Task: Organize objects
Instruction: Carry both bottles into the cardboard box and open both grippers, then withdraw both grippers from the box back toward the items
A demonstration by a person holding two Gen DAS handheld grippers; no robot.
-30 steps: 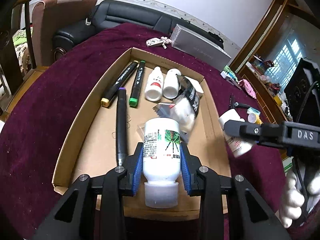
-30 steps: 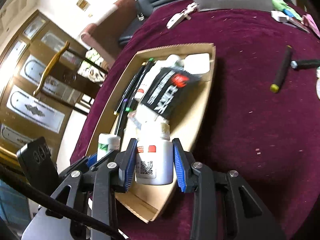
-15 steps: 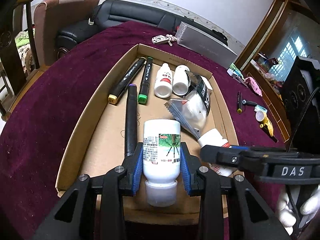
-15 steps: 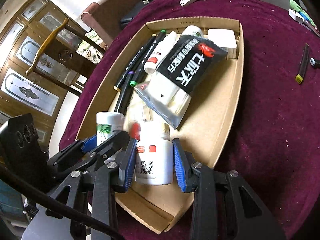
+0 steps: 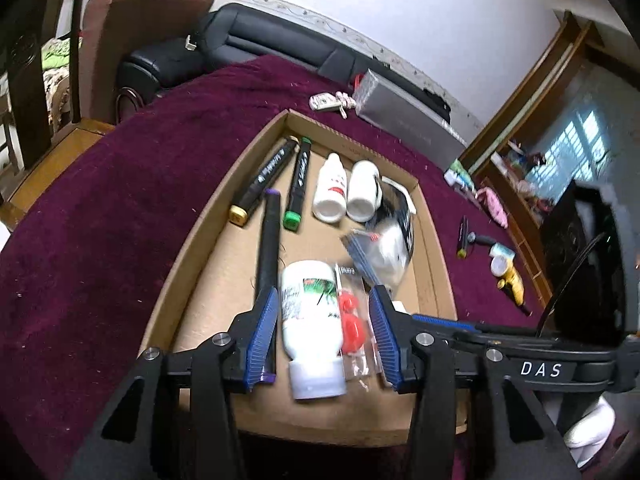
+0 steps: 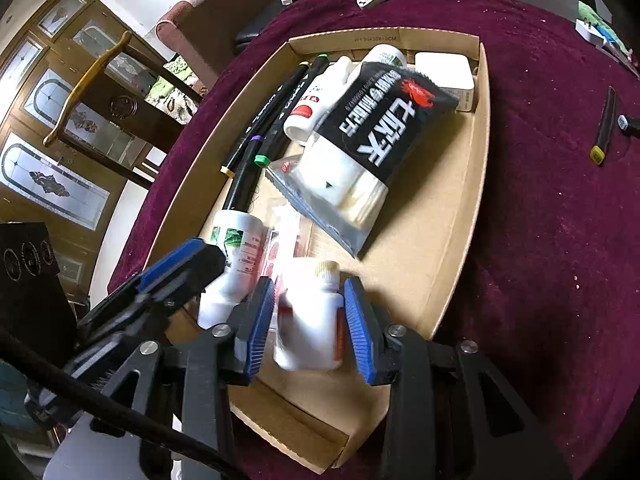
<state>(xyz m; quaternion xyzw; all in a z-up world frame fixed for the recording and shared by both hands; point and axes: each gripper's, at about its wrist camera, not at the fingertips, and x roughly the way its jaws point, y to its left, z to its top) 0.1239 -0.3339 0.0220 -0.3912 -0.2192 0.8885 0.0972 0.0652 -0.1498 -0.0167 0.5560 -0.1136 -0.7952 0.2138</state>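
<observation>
A cardboard tray (image 5: pixel 200 264) lies on a maroon cloth. My left gripper (image 5: pixel 324 332) is open; a white bottle with a green label (image 5: pixel 310 320) lies free between its fingers, beside a small packet with red pieces (image 5: pixel 352 328). My right gripper (image 6: pixel 310 324) is open around a white bottle with red marks (image 6: pixel 310 320), blurred, lying on the tray (image 6: pixel 420 240) near its front edge. The green-label bottle (image 6: pixel 236 264) also shows in the right wrist view.
The tray holds three markers (image 5: pixel 268 248), two small white bottles (image 5: pixel 346 194), a black-and-white pouch (image 6: pixel 372 140) and a white box (image 6: pixel 444 70). On the cloth lie keys (image 5: pixel 332 101), a grey box (image 5: pixel 404 124), a loose marker (image 6: pixel 602 128) and small items (image 5: pixel 504 268).
Both grippers have opened and released their bottles onto the tray. The left gripper has lowered and the green-label bottle now lies beside the red-piece packet.
</observation>
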